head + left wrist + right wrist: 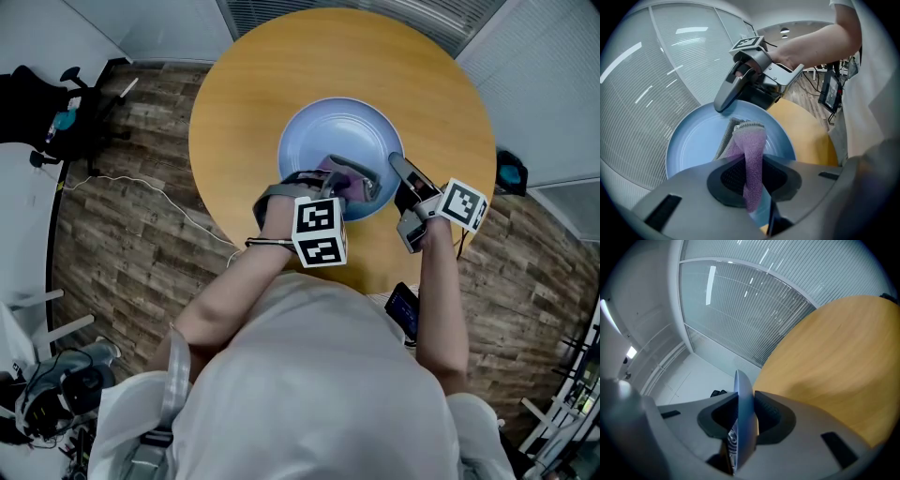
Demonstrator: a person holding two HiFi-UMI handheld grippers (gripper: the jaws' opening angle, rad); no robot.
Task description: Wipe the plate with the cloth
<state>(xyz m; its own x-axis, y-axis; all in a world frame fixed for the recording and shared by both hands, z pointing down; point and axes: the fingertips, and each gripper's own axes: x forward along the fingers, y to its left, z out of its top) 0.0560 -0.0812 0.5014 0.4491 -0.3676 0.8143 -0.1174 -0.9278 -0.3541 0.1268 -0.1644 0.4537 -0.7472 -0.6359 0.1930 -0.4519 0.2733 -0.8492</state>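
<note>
A pale blue plate [323, 141] is held above a round wooden table [244, 94], tilted on its near right rim. My right gripper [397, 172] is shut on that rim; in the right gripper view the plate [743, 399] stands edge-on between the pads. My left gripper [349, 180] is shut on a purple and grey cloth [337, 178] over the plate's near part. In the left gripper view the cloth [749, 154] hangs from the jaws of the left gripper [750, 180] onto the plate [693, 140], with the right gripper [723, 104] at the far rim.
The table [834, 357] stands on wood-plank flooring [141, 244] with a white cable [150, 192] to the left. A dark chair [47, 112] is at far left. A phone-like device [403, 309] hangs by the person's waist. Window blinds [754, 301] are behind.
</note>
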